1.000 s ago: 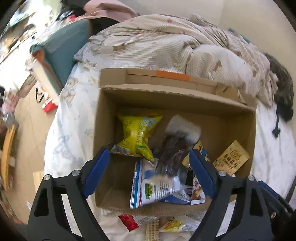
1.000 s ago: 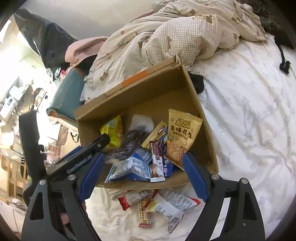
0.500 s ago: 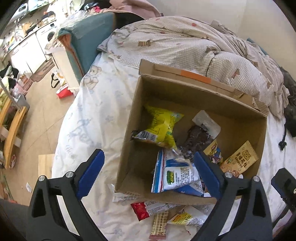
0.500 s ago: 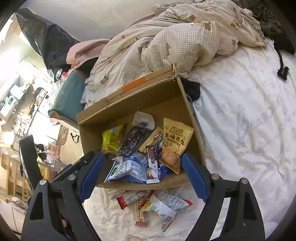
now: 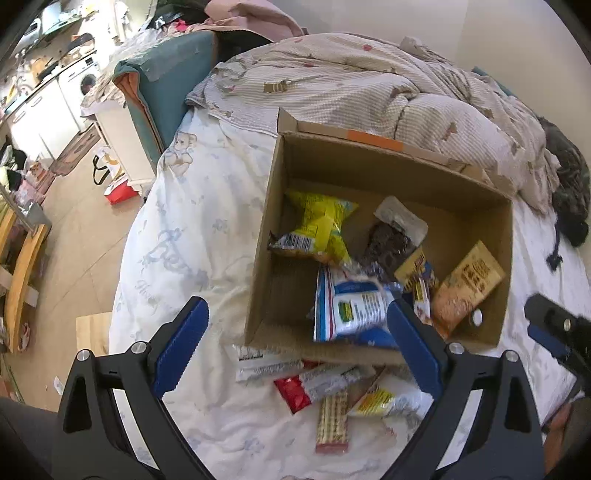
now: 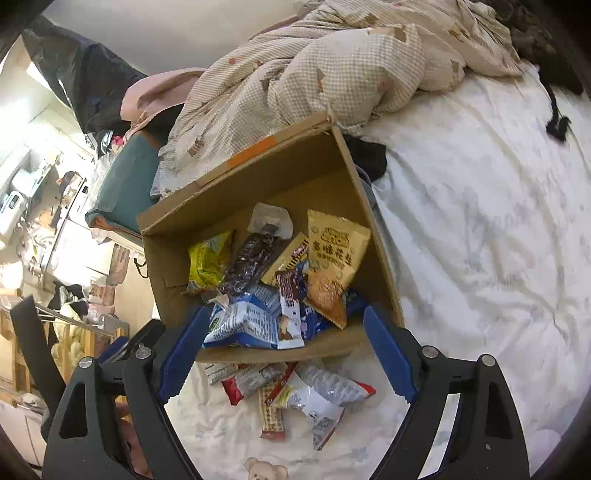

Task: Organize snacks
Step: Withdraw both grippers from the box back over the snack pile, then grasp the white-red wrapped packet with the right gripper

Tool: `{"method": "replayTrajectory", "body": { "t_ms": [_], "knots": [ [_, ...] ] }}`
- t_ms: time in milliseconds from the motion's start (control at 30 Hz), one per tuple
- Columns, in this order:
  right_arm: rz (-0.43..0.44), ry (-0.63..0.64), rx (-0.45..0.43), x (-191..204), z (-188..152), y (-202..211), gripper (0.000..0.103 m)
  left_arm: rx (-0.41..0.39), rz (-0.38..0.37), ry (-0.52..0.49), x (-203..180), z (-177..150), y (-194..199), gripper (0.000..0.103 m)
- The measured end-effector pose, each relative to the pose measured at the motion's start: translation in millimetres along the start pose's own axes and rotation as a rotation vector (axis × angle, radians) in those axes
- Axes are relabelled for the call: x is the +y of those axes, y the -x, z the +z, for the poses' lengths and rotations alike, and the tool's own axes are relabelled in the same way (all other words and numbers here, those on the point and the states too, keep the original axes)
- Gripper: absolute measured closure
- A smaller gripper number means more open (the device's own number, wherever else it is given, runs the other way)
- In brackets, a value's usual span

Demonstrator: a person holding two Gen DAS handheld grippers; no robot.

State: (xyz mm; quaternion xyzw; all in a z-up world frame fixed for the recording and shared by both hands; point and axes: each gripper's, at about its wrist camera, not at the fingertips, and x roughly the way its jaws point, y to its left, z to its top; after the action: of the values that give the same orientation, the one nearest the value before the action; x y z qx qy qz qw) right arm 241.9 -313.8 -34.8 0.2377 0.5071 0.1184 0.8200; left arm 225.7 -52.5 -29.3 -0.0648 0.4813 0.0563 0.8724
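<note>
Both tongs spread, empty; left tongs (image 5: 297, 343), right tongs (image 6: 286, 349); peanut packet (image 6: 334, 258) print illegible

A rumpled checked duvet (image 5: 369, 96) lies heaped across the top of the frame on a bed with a white bear-print sheet (image 5: 192, 236). At upper left, a teal cushion (image 5: 166, 85) leans at the bed's edge, a pink garment (image 5: 251, 18) behind it. A red bag (image 5: 120, 192) sits on the tiled floor (image 5: 74, 251) at left.
</note>
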Motion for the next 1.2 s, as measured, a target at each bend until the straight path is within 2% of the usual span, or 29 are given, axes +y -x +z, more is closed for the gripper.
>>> {"method": "replayTrajectory", "body": {
  "t_ms": [200,333,500,667,800,967,1200],
  "knots": [
    [-0.034,-0.025,0.035,-12,-24,-1,0.015,-0.009,-0.02,-0.073,11,-20,16,0.007],
    [-0.027,-0.049,0.055,-17,-46,1,0.015,-0.034,-0.034,-0.095,24,-37,28,0.007],
    [-0.051,-0.017,0.034,-12,-71,10,0.015,-0.043,-0.041,-0.112,38,-55,35,0.007],
    [-0.057,-0.031,-0.003,-16,-79,19,0.015,-0.036,-0.014,-0.149,50,-76,32,0.007],
    [-0.063,-0.103,-0.011,-31,-80,17,0.015,0.022,-0.011,-0.096,63,-80,23,0.007],
    [-0.058,-0.192,0.049,-44,-81,-8,0.015,0.088,-0.021,-0.001,76,-82,10,0.007],
    [-0.131,-0.074,0.162,-22,-80,-64,0.015,0.155,-0.059,0.061,78,-83,-3,0.007]
  ]
}}
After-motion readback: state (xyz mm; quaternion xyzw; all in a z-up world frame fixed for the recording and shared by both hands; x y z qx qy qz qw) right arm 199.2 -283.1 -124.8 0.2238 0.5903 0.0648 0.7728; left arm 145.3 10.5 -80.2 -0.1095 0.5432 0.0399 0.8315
